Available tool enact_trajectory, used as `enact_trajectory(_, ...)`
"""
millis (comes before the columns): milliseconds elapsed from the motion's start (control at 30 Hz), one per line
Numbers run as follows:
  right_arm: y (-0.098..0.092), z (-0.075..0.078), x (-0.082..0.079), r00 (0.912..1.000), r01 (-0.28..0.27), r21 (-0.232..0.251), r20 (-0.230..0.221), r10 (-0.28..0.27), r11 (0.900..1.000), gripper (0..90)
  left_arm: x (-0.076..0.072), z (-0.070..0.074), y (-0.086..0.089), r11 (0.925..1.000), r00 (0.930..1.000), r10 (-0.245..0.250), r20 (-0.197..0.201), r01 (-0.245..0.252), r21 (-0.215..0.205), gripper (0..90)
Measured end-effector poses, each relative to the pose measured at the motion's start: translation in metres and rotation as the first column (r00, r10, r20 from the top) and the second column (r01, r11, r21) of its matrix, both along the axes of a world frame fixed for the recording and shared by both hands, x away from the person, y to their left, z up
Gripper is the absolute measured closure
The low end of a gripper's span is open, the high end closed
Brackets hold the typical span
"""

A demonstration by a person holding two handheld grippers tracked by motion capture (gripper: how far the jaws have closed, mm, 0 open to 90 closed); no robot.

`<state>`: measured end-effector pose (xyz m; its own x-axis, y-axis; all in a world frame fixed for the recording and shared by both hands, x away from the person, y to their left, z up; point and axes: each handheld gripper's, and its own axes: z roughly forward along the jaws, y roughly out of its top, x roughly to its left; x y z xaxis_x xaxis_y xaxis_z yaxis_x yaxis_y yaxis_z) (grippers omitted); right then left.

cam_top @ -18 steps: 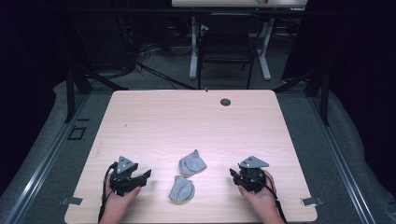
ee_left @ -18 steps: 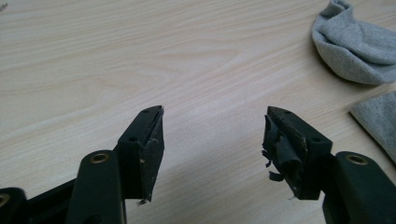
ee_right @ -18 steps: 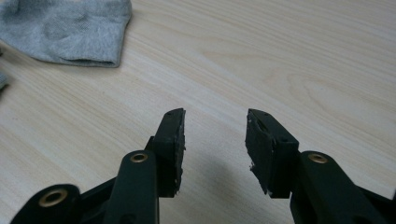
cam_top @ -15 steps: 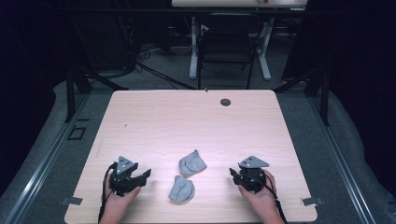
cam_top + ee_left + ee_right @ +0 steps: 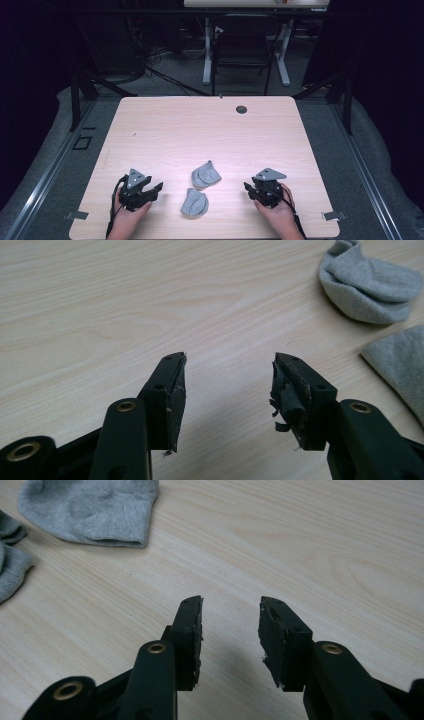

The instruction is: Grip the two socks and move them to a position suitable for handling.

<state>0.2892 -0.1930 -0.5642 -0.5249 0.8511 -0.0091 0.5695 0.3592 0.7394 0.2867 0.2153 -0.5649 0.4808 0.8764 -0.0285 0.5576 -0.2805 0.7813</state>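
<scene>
Two grey socks lie near the front middle of the wooden table, one crumpled sock just behind a flatter one. My left gripper rests on the table left of them, held in a hand, jaws pointing toward the socks. In the left gripper view my left gripper is open over bare wood, with the socks at the upper right and right edge. My right gripper sits right of the socks. It is open and empty, with a sock ahead to its left.
A dark round hole marks the table's far side. A black chair and desk legs stand beyond the far edge. Metal brackets sit at the front corners. The far half of the table is bare wood.
</scene>
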Motion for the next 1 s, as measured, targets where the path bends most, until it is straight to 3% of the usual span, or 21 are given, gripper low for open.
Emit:
enact_trajectory(233,0.002,0.002,-0.002,0.9994,0.007,0.010,0.035,-0.007,1.000,65.0,-0.002,0.000,-0.002,0.9997,0.9999,-0.012,0.011,0.011,0.021,52.1)
enact_trajectory(367,0.004,0.004,-0.003,0.9996,-0.004,0.015,0.029,0.003,1.000,68.8,-0.003,0.001,-0.003,0.9996,0.9997,-0.024,0.001,0.024,0.016,53.6)
enact_trajectory(633,0.007,0.007,-0.004,0.9995,-0.026,0.014,0.017,0.026,1.000,74.9,-0.007,0.006,-0.009,0.9978,0.9978,-0.066,-0.008,0.065,-0.008,67.1)
enact_trajectory(900,0.012,0.007,-0.006,0.9987,-0.047,0.009,0.020,0.047,0.999,80.9,-0.014,0.011,-0.024,0.9897,0.9901,-0.140,-0.014,0.140,-0.031,86.3)
enact_trajectory(1000,0.013,0.008,-0.006,0.9985,-0.051,0.012,0.020,0.051,0.999,83.4,-0.017,0.011,-0.034,0.9821,0.9822,-0.187,-0.018,0.187,-0.025,89.4)
